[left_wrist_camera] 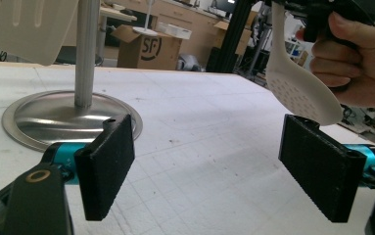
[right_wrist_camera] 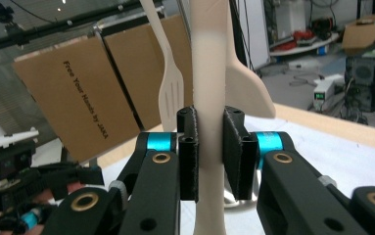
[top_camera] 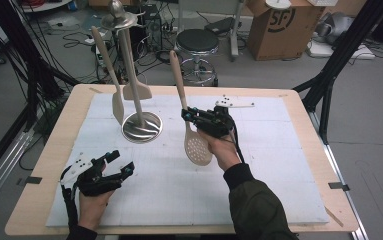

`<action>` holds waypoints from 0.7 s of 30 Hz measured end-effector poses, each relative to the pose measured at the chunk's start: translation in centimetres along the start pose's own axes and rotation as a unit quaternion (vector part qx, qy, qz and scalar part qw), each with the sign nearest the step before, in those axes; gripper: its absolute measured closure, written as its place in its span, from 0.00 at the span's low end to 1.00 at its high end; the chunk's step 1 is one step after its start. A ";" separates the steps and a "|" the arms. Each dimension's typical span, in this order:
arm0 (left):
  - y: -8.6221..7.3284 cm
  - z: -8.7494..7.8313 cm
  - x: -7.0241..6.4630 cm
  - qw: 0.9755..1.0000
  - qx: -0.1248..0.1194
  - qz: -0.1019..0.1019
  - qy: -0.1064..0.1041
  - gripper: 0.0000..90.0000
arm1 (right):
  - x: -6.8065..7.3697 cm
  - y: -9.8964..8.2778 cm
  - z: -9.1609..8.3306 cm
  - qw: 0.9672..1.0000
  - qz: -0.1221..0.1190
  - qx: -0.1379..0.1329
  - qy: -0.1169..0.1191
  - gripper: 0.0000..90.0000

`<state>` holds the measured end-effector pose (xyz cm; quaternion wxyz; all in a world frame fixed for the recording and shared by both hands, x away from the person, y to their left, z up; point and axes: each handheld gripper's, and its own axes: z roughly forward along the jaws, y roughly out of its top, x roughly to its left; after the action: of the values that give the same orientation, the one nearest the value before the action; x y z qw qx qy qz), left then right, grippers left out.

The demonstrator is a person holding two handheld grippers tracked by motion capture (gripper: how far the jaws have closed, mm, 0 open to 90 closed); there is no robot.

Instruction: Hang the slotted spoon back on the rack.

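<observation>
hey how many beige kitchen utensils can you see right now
3: a slotted turner and a solid spatula hang on the metal stand; a perforated spoon is held in the right gripper.

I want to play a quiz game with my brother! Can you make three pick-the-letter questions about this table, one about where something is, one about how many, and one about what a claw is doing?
1. Where does the shiny round metal stand sit?
A. on the white mat
B. on the floor
C. on the cardboard box

2. How many beige utensils hang on the stand?
A. none
B. two
C. five

3. What is the right claw doing?
A. standing wide open
B. gripping the beige slotted spoon by its handle
C. holding a cup

Answers: 1 A, its base rests on the white mat. 2 B, two hang beside the pole. 3 B, both pads press the handle.
</observation>
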<state>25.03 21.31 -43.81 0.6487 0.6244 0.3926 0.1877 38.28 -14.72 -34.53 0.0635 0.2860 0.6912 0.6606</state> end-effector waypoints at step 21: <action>0.1 -0.2 0.2 1.000 -0.008 -0.006 -0.002 0.24 | 2.3 3.1 4.2 0.999 -0.023 -0.032 0.027 0.88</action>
<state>25.02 21.63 -43.72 0.6554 0.6171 0.3940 0.1856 39.24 -10.06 -31.40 0.0696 0.2500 0.6774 0.6883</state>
